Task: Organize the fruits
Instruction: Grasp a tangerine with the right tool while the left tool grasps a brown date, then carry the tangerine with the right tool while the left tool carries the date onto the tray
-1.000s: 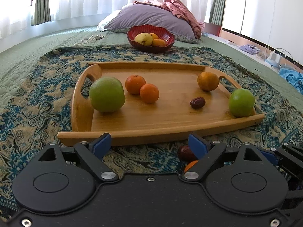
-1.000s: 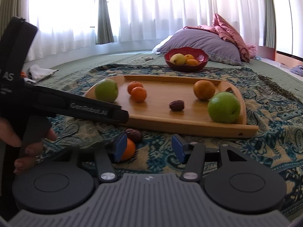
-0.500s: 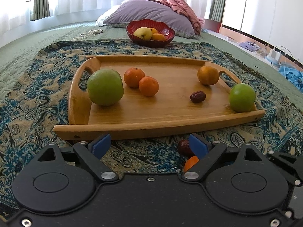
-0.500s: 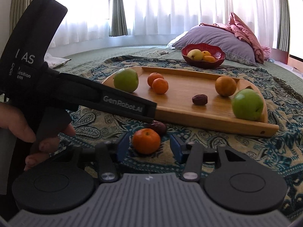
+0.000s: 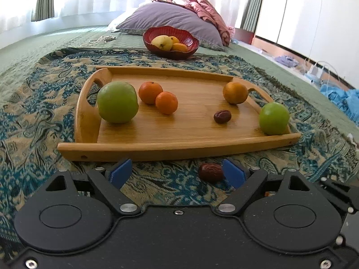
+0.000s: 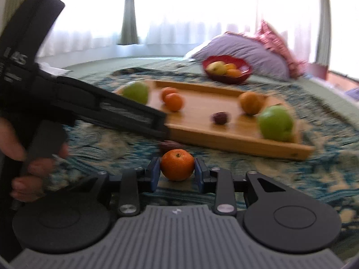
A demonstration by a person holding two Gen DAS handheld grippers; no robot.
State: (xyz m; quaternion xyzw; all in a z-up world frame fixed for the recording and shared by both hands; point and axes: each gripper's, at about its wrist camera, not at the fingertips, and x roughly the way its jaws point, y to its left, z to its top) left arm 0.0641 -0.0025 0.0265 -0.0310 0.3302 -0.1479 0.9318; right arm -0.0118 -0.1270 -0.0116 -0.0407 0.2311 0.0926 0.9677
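A wooden tray (image 5: pixel 179 143) on a patterned cloth holds two green apples (image 5: pixel 117 105), three oranges (image 5: pixel 166 102) and a dark date (image 5: pixel 222 116). My right gripper (image 6: pixel 177 170) is shut on a small orange (image 6: pixel 177 164) just in front of the tray (image 6: pixel 237 143). A loose date (image 5: pixel 211 172) lies on the cloth near my left gripper's right finger. My left gripper (image 5: pixel 177 173) is open and empty, before the tray's front edge. The loose date also shows, blurred, behind the held orange in the right wrist view (image 6: pixel 169 145).
A red bowl (image 5: pixel 171 42) with yellow and orange fruit stands behind the tray, with a purple pillow (image 5: pixel 170 20) beyond. The left hand-held gripper's body (image 6: pixel 89 105) crosses the left of the right wrist view. Cables and blue cloth (image 5: pixel 341 96) lie at the far right.
My right gripper moved left onto the small orange on the cloth and closed on it. My left gripper rose slightly and stayed open.
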